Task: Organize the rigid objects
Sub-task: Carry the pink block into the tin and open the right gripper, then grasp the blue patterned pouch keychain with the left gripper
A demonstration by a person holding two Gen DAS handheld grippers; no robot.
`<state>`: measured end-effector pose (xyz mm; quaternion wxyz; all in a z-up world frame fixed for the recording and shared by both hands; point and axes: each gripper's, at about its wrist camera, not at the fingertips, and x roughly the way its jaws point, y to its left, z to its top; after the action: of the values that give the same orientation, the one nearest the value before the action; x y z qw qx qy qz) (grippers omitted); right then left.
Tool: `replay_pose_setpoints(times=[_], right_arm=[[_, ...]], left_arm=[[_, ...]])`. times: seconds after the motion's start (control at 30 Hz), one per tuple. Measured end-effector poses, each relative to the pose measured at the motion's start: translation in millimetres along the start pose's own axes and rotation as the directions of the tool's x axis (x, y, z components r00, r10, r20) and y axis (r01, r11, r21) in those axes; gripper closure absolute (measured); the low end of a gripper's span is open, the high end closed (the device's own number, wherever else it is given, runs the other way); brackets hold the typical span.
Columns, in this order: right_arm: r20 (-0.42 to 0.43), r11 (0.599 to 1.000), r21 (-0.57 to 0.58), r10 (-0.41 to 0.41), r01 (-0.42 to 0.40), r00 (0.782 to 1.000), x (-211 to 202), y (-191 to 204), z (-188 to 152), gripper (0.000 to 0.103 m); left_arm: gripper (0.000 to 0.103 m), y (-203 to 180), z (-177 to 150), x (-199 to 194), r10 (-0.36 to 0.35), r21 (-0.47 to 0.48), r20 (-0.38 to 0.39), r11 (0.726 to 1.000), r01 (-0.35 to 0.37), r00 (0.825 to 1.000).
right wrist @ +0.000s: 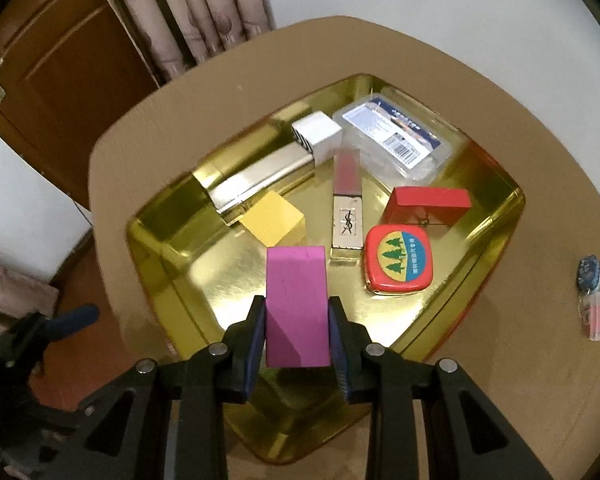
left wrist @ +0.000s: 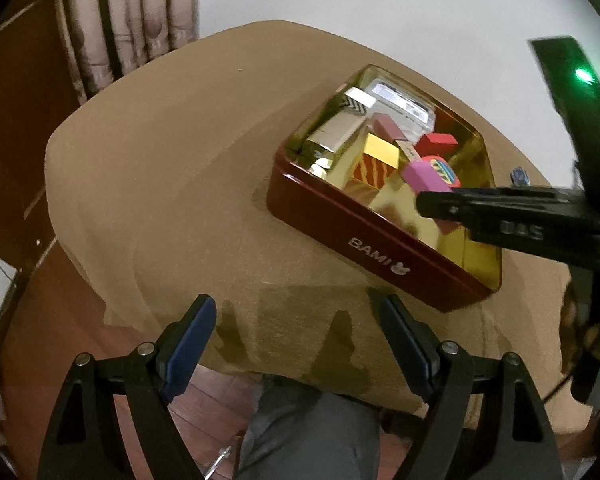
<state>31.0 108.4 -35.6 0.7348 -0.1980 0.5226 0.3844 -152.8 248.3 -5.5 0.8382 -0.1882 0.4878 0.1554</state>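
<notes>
A dark red tin (left wrist: 380, 240) with a gold inside (right wrist: 228, 276) stands on the tan table. My right gripper (right wrist: 297, 312) is shut on a magenta block (right wrist: 296, 300) and holds it above the tin's near part; the block also shows in the left wrist view (left wrist: 424, 176). In the tin lie a yellow block (right wrist: 274, 220), a red block (right wrist: 428, 200), a red tape measure (right wrist: 398, 260), a lipstick (right wrist: 346, 204), a silver box (right wrist: 268, 172) and a clear plastic case (right wrist: 396, 136). My left gripper (left wrist: 296, 332) is open and empty at the table's near edge, left of the tin.
A small clear box with a blue key fob (right wrist: 594, 300) lies on the table right of the tin. The tan tablecloth (left wrist: 160, 180) spreads left of the tin. A curtain (right wrist: 204, 12) and a wooden door (right wrist: 52, 72) stand behind.
</notes>
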Motion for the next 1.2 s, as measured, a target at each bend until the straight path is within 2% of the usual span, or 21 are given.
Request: replay_pose_setpoints(times=[0.1, 0.27, 0.37, 0.43, 0.47, 0.53, 0.6, 0.63, 0.7, 0.8, 0.87, 0.93, 1.03, 1.07, 1.1, 1.13, 1.2], right_arm=[[-0.016, 1.0, 0.005, -0.007, 0.008, 1.0, 5.8, -2.6, 0.6, 0.073], [-0.023, 0.998, 0.0, -0.07, 0.07, 0.997, 19.8, -1.8, 3.7, 0.073], [0.001, 0.999, 0.029, -0.043, 0.043, 0.999, 14.4, -10.8, 3.0, 0.072], [0.052, 0.998, 0.064, -0.023, 0.02, 0.998, 0.5, -20.8, -2.3, 0.072], [0.106, 0.995, 0.098, 0.018, -0.029, 0.994, -13.4, -32.0, -7.5, 0.072], [0.228, 0.978, 0.177, 0.071, -0.113, 0.971, -43.1, -56.9, -24.9, 0.071], [0.319, 0.966, 0.24, 0.019, -0.101, 0.948, -67.8, -81.5, -48.3, 0.066], [0.352, 0.957, 0.286, -0.057, -0.049, 0.934, -80.4, -98.5, -68.0, 0.063], [0.35, 0.924, 0.372, -0.229, 0.089, 0.909, -92.4, -133.4, -105.3, 0.057], [0.238, 0.829, 0.478, -0.439, 0.289, 0.866, -94.5, -187.2, -151.0, 0.057], [0.137, 0.747, 0.529, -0.544, 0.403, 0.828, -93.5, -227.2, -184.2, 0.057], [0.065, 0.675, 0.564, -0.61, 0.475, 0.79, -96.5, -257.2, -209.4, 0.057], [-0.004, 0.591, 0.611, -0.662, 0.526, 0.749, -97.8, -291.0, -243.1, 0.057], [-0.009, 0.579, 0.628, -0.662, 0.52, 0.749, -98.1, -296.8, -250.1, 0.057], [-0.007, 0.575, 0.647, -0.652, 0.5, 0.759, -96.9, -302.6, -257.4, 0.057], [0.021, 0.579, 0.679, -0.629, 0.45, 0.777, -96.4, -308.6, -266.7, 0.057], [0.048, 0.568, 0.709, -0.629, 0.418, 0.776, -102.6, -312.8, -272.8, 0.053]], left_arm=[[0.022, -2.9, -1.6, 2.1, -0.002, 0.017, -0.008, 1.0, 0.002, 1.0], [0.021, -2.5, -0.9, 1.8, -0.001, 0.029, -0.009, 1.0, 0.002, 1.0], [0.021, -2.9, -1.4, 3.3, 0.003, 0.038, -0.018, 0.999, -0.002, 1.0], [0.021, -4.7, -2.0, 3.1, 0.002, 0.046, -0.016, 0.999, -0.001, 1.0], [0.021, -6.4, -2.7, 2.6, 0.005, 0.054, -0.013, 0.999, -0.004, 1.0], [0.021, -10.5, -3.4, 1.6, 0.014, 0.075, -0.008, 0.997, -0.014, 1.0], [0.021, -16.7, -4.3, -2.3, 0.004, 0.092, 0.001, 0.996, -0.005, 1.0], [0.021, -20.2, -4.8, -6.4, -0.009, 0.106, 0.012, 0.994, 0.008, 1.0], [0.021, -29.8, -6.3, -15.1, -0.033, 0.138, 0.036, 0.99, 0.028, 0.999], [0.02, -48.5, -10.4, -23.5, -0.068, 0.202, 0.041, 0.978, 0.058, 0.997], [0.02, -68.5, -13.8, -27.3, -0.082, 0.263, 0.039, 0.962, 0.069, 0.996], [0.019, -92.2, -13.0, -29.1, -0.105, 0.322, 0.035, 0.943, 0.088, 0.994], [0.019, -129.2, -0.4, -28.3, -0.153, 0.366, -0.003, 0.919, 0.143, 0.988], [0.019, -142.5, 6.8, -27.6, -0.176, 0.368, -0.018, 0.914, 0.171, 0.984], [0.019, -152.2, 12.3, -26.4, -0.192, 0.37, -0.026, 0.91, 0.188, 0.981], [0.019, -167.6, 22.3, -23.7, -0.21, 0.373, -0.037, 0.904, 0.208, 0.977], [0.019, -194.6, 39.3, -17.7, -0.217, 0.379, -0.043, 0.9, 0.217, 0.975]])
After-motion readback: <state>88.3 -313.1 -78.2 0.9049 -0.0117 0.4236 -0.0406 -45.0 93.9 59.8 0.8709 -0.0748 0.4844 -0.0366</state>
